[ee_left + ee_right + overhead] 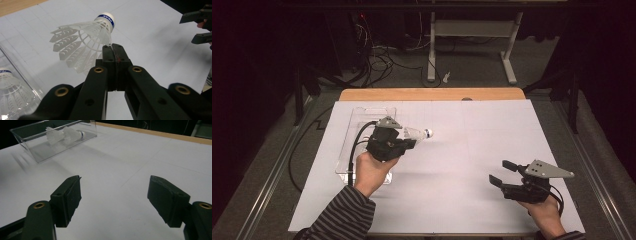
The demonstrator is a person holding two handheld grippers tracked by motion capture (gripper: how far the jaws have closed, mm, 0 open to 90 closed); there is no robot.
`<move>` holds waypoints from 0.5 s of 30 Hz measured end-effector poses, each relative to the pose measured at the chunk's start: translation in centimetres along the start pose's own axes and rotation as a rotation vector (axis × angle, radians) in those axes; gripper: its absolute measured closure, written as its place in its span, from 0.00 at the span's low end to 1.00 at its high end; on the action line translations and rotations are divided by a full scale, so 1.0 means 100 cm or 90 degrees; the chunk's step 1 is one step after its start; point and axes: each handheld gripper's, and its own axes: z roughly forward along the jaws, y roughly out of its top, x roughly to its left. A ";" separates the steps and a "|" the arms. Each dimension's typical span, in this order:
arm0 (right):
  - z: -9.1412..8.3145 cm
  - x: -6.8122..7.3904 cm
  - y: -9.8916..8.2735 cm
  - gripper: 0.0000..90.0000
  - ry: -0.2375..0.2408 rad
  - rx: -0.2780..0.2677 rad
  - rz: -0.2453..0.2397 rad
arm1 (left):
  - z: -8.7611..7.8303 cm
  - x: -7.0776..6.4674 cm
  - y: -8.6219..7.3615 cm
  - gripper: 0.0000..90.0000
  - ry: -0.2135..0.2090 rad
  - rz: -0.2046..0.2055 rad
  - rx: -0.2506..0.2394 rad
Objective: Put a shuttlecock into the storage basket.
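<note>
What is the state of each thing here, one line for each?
Left gripper: shut on the shuttlecock's skirt edge.
Right gripper: open, empty, above the table.
Shuttlecock: held up, cork away from the gripper.
Clear box: open on top, shuttlecocks lying inside.

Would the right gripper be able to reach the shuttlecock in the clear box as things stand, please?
Probably yes. The right gripper is open and holds nothing, the box has no lid, and bare table lies between. The left gripper, holding another shuttlecock, hangs beside the box and might crowd it.
</note>
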 end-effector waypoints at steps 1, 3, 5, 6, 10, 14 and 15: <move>0.000 0.000 0.000 0.31 0.000 0.000 0.000 | 0.000 0.001 0.000 1.00 0.000 0.003 0.001; 0.000 0.000 0.000 0.31 -0.001 0.000 0.000 | -0.001 0.002 0.000 1.00 0.002 0.000 -0.002; 0.000 0.000 0.000 0.31 -0.001 0.000 0.000 | -0.003 0.003 0.001 1.00 0.003 -0.001 -0.004; 0.000 0.000 0.000 0.31 -0.001 0.000 0.000 | -0.003 0.003 0.001 1.00 0.005 -0.001 -0.004; 0.000 0.000 0.000 0.31 -0.001 0.000 0.000 | -0.007 0.006 0.002 1.00 0.007 -0.003 -0.010; 0.000 0.000 0.000 0.31 0.000 0.000 -0.001 | -0.009 0.009 0.003 1.00 0.009 -0.011 -0.018; 0.000 0.000 0.000 0.31 0.000 -0.001 -0.001 | -0.010 0.010 0.003 1.00 0.010 -0.009 -0.017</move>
